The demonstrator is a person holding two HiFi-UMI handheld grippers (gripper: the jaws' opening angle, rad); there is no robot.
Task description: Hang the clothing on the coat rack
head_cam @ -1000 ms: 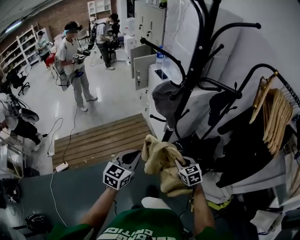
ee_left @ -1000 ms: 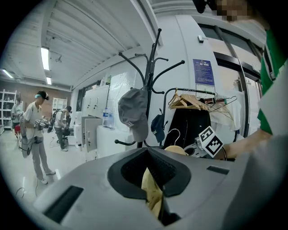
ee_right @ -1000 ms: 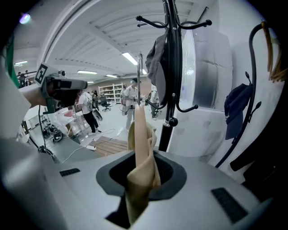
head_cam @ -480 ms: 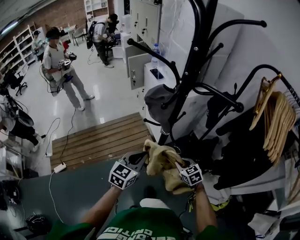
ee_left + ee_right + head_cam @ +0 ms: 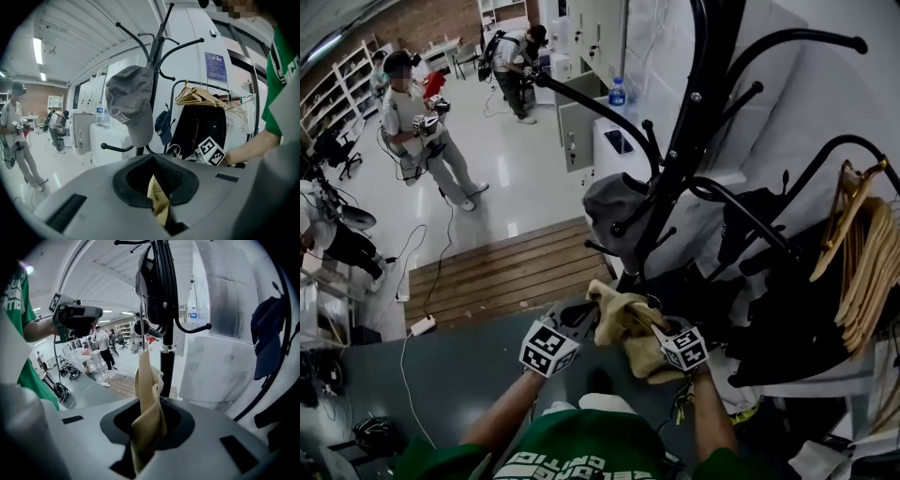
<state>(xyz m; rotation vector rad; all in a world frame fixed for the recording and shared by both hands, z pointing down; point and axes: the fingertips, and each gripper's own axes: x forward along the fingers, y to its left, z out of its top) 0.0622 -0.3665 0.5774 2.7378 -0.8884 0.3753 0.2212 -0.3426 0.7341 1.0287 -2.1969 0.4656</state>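
Note:
A tan garment (image 5: pixel 622 314) hangs bunched between my two grippers, just in front of the black coat rack (image 5: pixel 694 122). My left gripper (image 5: pixel 581 321) is shut on the left part of the garment (image 5: pixel 158 199). On the garment's right part (image 5: pixel 147 413) my right gripper (image 5: pixel 654 330) is shut too, and a strip of cloth runs up toward the rack's pole (image 5: pixel 166 364). A grey cap (image 5: pixel 614 202) hangs from a rack arm right above the garment. In the right gripper view the left gripper (image 5: pixel 77 317) shows at upper left.
A rail with wooden hangers (image 5: pixel 862 253) and dark clothes (image 5: pixel 778 309) stands to the right. A navy cap (image 5: pixel 265 338) hangs beside the rack. White cabinets with a water bottle (image 5: pixel 617 94) sit behind it. Several people (image 5: pixel 412 122) stand on the far floor, beyond a wooden platform (image 5: pixel 497 272).
Both grippers have carried the tan garment closer to the rack's pole and slightly lower. They now sit a little nearer each other, with the cloth more bunched.

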